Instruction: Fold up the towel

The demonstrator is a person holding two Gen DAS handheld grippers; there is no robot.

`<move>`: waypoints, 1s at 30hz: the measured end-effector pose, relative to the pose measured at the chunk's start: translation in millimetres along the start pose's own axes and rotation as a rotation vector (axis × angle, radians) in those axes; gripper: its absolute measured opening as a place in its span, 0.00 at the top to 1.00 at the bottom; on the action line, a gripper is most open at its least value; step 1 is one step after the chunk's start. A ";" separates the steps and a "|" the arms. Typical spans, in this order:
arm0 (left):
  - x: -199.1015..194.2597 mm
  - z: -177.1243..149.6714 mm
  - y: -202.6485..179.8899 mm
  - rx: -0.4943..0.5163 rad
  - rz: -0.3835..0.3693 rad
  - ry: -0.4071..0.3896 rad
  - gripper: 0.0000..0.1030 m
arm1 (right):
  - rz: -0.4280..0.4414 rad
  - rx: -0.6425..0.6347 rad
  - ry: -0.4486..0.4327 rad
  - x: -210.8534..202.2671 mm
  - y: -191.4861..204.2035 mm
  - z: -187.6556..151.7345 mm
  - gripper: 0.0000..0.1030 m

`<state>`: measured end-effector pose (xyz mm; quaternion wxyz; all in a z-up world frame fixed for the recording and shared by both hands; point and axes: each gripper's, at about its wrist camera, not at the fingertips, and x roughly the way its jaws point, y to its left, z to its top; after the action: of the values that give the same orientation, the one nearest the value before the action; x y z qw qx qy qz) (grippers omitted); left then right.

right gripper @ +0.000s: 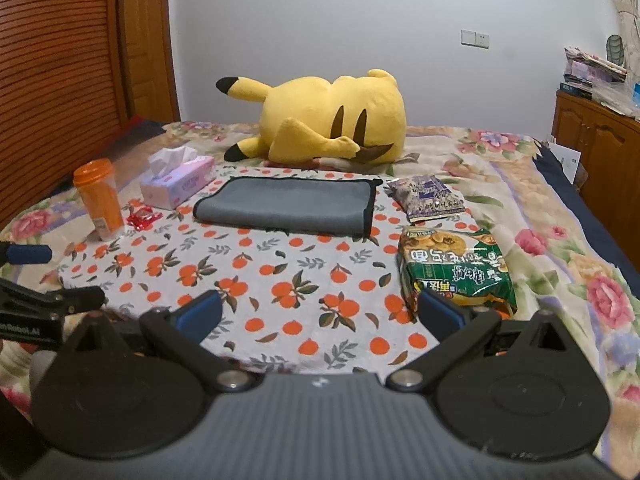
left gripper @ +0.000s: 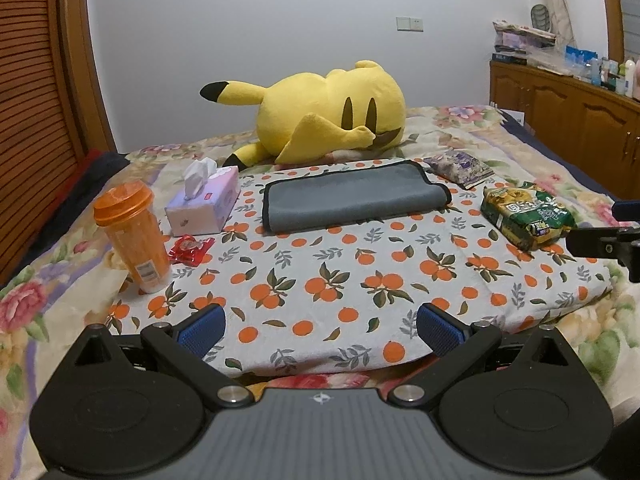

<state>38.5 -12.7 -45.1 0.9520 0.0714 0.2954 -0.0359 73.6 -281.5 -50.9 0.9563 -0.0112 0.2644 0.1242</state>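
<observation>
Clearly the grey towel (left gripper: 354, 200) lies at twelve o'clock from both tools, on the orange-print cloth (left gripper: 320, 280) spread over the bed, between the tissue box (left gripper: 204, 204) at ten o'clock and the snack packets at two. It looks already doubled over once, with a dark bound hem showing along its right end. I judge it light, soft and limp: it will sag and drag unless lifted at two points, so the corners or the hemmed edge are the sensible places to pinch, one per side. The left tool (left gripper: 320, 330) and right tool (right gripper: 320, 316) both stand spread wide, holding nothing, well short of the towel.
</observation>
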 end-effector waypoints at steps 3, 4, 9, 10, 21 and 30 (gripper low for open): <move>0.7 -1.3 1.0 -0.007 -0.001 -0.002 0.00 | -0.006 0.009 0.002 1.4 -1.8 -0.4 0.00; 0.7 -1.3 1.9 -0.013 -0.001 -0.004 0.00 | -0.008 0.014 0.002 1.6 -2.7 -0.4 0.00; -0.9 -2.2 4.6 -0.029 0.007 -0.010 0.00 | -0.017 0.033 -0.006 0.2 -5.8 -1.2 0.00; -1.7 -2.3 4.9 -0.031 0.010 -0.014 0.00 | -0.019 0.033 -0.008 0.0 -5.7 -1.4 0.00; -10.1 -2.8 4.6 -0.024 0.041 -0.054 0.00 | -0.037 0.000 -0.036 -4.5 -2.1 -1.1 0.00; -16.8 -2.1 4.6 -0.028 0.046 -0.090 0.00 | -0.043 0.012 -0.053 -7.4 -4.4 -1.1 0.00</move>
<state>24.0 -7.3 -36.7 0.9658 0.0631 0.2510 -0.0131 68.0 -287.7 -48.2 0.9654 -0.0080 0.2396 0.1025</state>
